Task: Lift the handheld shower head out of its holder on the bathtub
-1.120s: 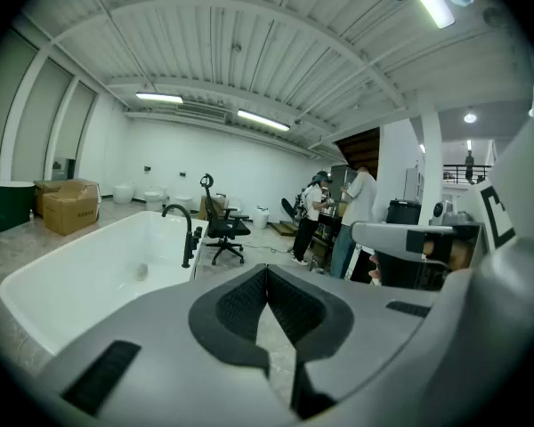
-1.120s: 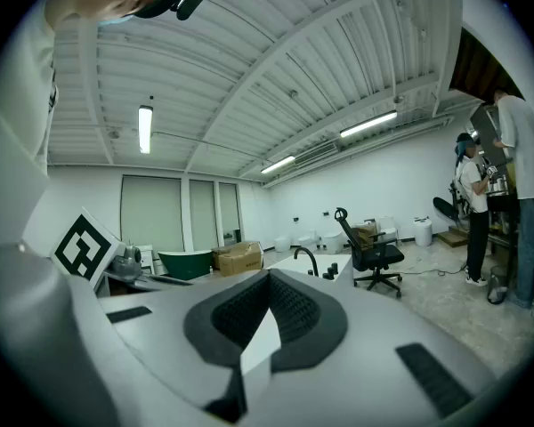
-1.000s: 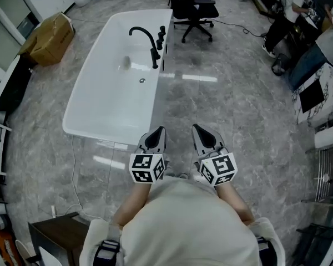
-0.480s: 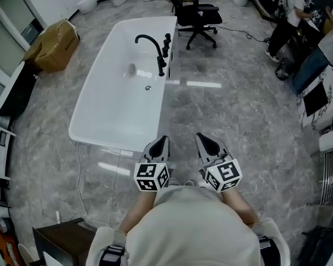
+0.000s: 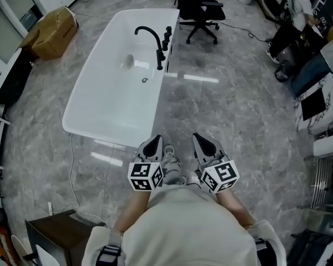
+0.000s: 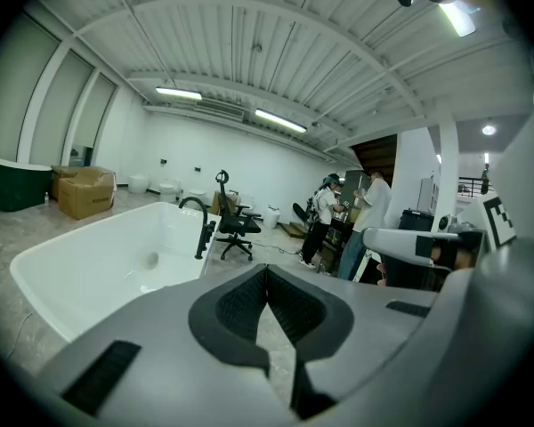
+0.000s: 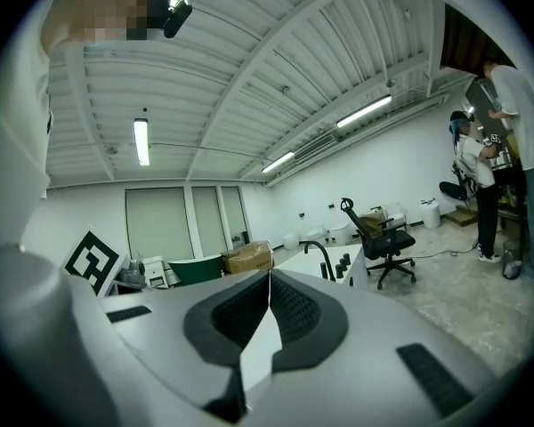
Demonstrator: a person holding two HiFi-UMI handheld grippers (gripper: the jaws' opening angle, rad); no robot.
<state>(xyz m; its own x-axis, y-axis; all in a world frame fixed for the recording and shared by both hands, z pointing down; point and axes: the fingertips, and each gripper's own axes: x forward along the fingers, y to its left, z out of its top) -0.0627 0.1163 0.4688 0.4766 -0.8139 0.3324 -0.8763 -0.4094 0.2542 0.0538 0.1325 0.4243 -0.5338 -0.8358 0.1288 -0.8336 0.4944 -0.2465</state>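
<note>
Both grippers are riding in tight against the body here. The left gripper (image 5: pixel 156 140) has its jaws pressed together on nothing, and the right gripper (image 5: pixel 198 138) is the same, pads closed on empty air. That hasn't changed over the last second. What has changed is the framing: the bathtub (image 5: pixel 108 101) slid down the head view, then back up and to the left, and a shoe (image 5: pixel 169 157) now pokes out between the two grippers. I'd call that a step being taken — the person is on the move across the floor, not yet working.

So where's the target? The curved black faucet (image 5: pixel 159 57) stands on the tub's right-hand long rim, towards its far end. The handheld shower head is somewhere in the row of black fittings (image 5: pixel 166 37) just beside that faucet on the same rim — too small from here to say which one it is, or to see its holder. The fittings are well apart from both grippers, with the tub's near end lying in between.

As I read it, the lift hasn't started. It's all approach: walk up along the right rim, part one pair of jaws, then reach in. The office chair (image 5: pixel 202 10) near the tub's far right corner could crowd that path
</note>
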